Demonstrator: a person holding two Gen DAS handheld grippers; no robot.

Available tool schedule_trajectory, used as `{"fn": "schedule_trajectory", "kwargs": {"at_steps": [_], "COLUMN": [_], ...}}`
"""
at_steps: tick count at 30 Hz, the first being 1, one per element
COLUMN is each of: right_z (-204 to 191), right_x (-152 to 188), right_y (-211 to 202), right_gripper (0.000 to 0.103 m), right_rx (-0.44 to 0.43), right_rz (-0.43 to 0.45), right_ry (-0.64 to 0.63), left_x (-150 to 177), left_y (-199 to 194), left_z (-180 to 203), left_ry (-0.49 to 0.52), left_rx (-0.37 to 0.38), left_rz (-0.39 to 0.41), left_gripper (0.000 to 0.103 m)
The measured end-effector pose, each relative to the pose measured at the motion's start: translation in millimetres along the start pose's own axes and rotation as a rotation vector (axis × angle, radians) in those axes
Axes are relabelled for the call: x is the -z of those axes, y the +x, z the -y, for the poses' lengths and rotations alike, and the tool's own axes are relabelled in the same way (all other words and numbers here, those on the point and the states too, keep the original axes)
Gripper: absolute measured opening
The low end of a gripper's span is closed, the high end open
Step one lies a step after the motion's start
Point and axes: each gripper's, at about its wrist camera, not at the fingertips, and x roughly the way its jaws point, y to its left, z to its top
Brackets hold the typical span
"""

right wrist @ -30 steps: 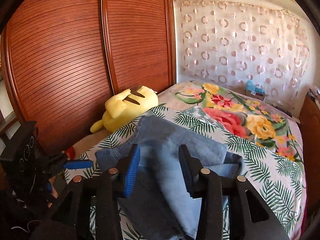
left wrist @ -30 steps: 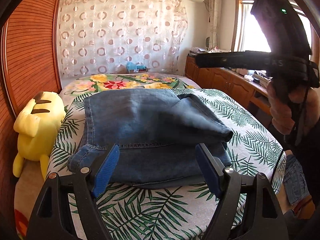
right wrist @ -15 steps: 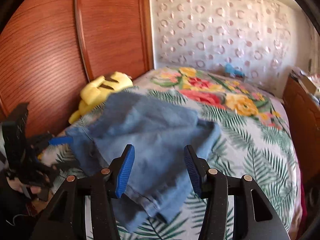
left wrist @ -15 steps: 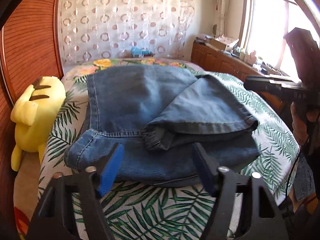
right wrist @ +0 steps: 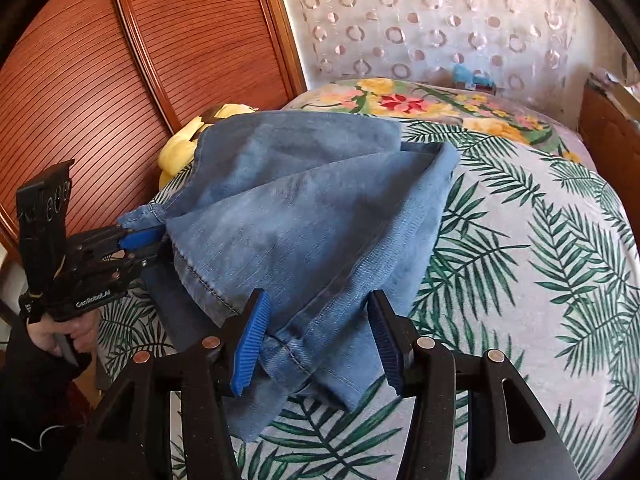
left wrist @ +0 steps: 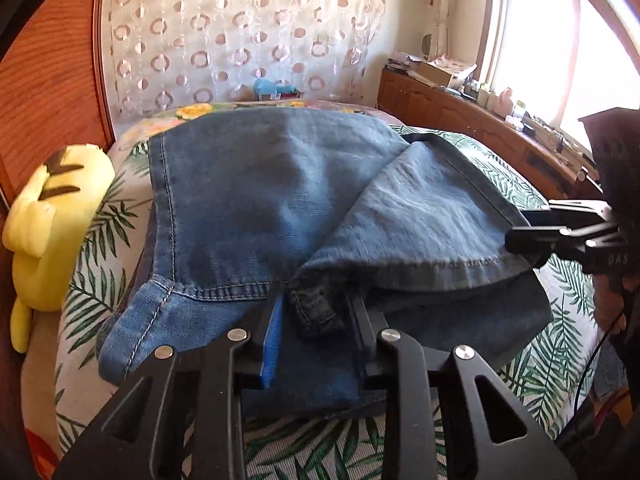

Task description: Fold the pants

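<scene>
Nearest us, our left claw [left wrist: 316, 320] is closing around a bunched belt-loop edge of the pants [left wrist: 280, 200]; the denim sits between its pads, which do not yet visibly press it. Our right claw [right wrist: 316, 340] stands spread, straddling a folded corner of the pants without pinching it. The pants lie partly folded on the bed [right wrist: 520, 280], one flap turned back over the rest. Beyond them, a yellow plush toy [left wrist: 52, 224] leans against the wooden wardrobe [right wrist: 100, 80]. The left view alone shows the window [left wrist: 560, 40] and a low cabinet [left wrist: 440, 108]; the right view alone shows our left hand [right wrist: 68, 332] gripping its tool.
</scene>
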Motion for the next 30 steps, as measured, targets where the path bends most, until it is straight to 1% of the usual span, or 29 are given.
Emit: {"fn": "schedule_trajectory", "kwargs": {"at_steps": [1, 2, 3, 4, 5, 6, 9, 11, 14, 15, 18, 22, 24, 26, 28, 30], "right_z": [-2.5, -4.9, -6.1, -8.8, -11.3, -12.0, -11.6, -14.9, -22.3, -25.2, -38.4, -51.7, -58.2, -62.6, -68.2, -63.6], "right_x": [-2.1, -4.1, -5.4, -7.9, -11.3, -14.7, -31.0, -44.4, -65.3, -72.0, -96.7, -122.3, -132.1, -144.6, -151.1, -155.2], "right_y": [0.7, 0.5, -0.3, -1.7, -3.6, -6.9, -18.8, -33.8, -55.2, -60.3, -73.4, -79.3, -74.5, -60.8, -43.7, -20.2], "right_gripper": [0.053, 0.046, 0.031, 0.025, 0.013, 0.007, 0.004, 0.003, 0.003, 0.003, 0.003, 0.003, 0.003, 0.003, 0.003, 0.002], "right_rx": [-0.007, -0.012, -0.020, -0.022, -0.019, -0.022, -0.030, -0.026, -0.032, -0.036, -0.049, -0.069, -0.073, -0.074, -0.078, -0.089], "right_rz": [-0.005, -0.003, -0.001, 0.001, 0.009, 0.019, 0.073, 0.119, 0.186, 0.206, 0.252, 0.282, 0.287, 0.281, 0.265, 0.242], "right_ry": [-0.002, -0.003, -0.005, -0.010, -0.017, -0.024, -0.043, -0.058, -0.085, -0.098, -0.124, -0.156, -0.170, -0.184, -0.187, -0.178], "left_x": [-0.4, -0.3, -0.7, -1.0, -1.3, -1.3, -1.5, -3.8, -7.5, -8.4, -11.4, -13.6, -13.1, -10.9, -6.5, 0.1], "left_y": [0.7, 0.2, -0.1, -0.8, -1.8, -4.6, -18.0, -35.9, -62.8, -67.8, -87.7, -111.5, -117.3, -116.8, -111.7, -105.1], "left_z": [-1.5, -1.8, -1.1, -0.4, 0.8, 2.0, 4.9, 8.9, 15.0, 16.8, 21.1, 18.9, 15.7, 11.9, 5.1, -2.2], "left_ry": [-0.003, -0.002, 0.001, 0.005, 0.011, 0.010, 0.002, -0.008, -0.004, -0.003, -0.006, -0.030, -0.034, -0.032, -0.042, -0.051], "left_rx": [0.008, 0.010, 0.006, 0.002, 0.001, 0.004, 0.030, 0.055, 0.067, 0.070, 0.065, 0.045, 0.045, 0.025, 0.014, 0.002], "left_rz": [-0.002, -0.002, -0.001, 0.002, 0.002, 0.011, 0.045, 0.082, 0.144, 0.153, 0.189, 0.256, 0.263, 0.257, 0.238, 0.216], "left_gripper": [0.030, 0.030, 0.027, 0.020, 0.020, 0.018, 0.017, 0.017, 0.016, 0.016, 0.016, 0.016, 0.016, 0.016, 0.016, 0.016]}}
